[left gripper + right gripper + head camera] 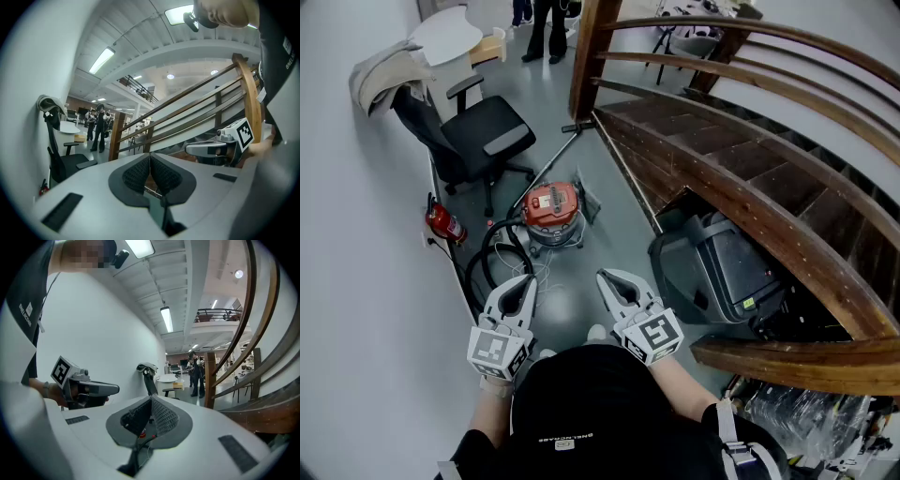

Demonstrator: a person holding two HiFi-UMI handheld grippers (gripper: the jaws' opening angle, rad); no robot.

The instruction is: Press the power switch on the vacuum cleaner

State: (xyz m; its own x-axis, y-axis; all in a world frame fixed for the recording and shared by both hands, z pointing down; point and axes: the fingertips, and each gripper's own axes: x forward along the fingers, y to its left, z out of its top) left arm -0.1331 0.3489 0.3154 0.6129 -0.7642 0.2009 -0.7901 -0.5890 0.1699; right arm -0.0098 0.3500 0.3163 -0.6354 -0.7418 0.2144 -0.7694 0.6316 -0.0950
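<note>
Vacuum cleaner (553,211) standing on the floor (619,234), red top upward, switch probably there, too small to confirm. Well short of it, left gripper (523,281) and right gripper (609,278), both pinched closed on nothing, suited to prodding with joined tips.

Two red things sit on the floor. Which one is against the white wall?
The small fire extinguisher, left of the office chair. The red-topped vacuum cleaner stands farther out on the floor.
</note>
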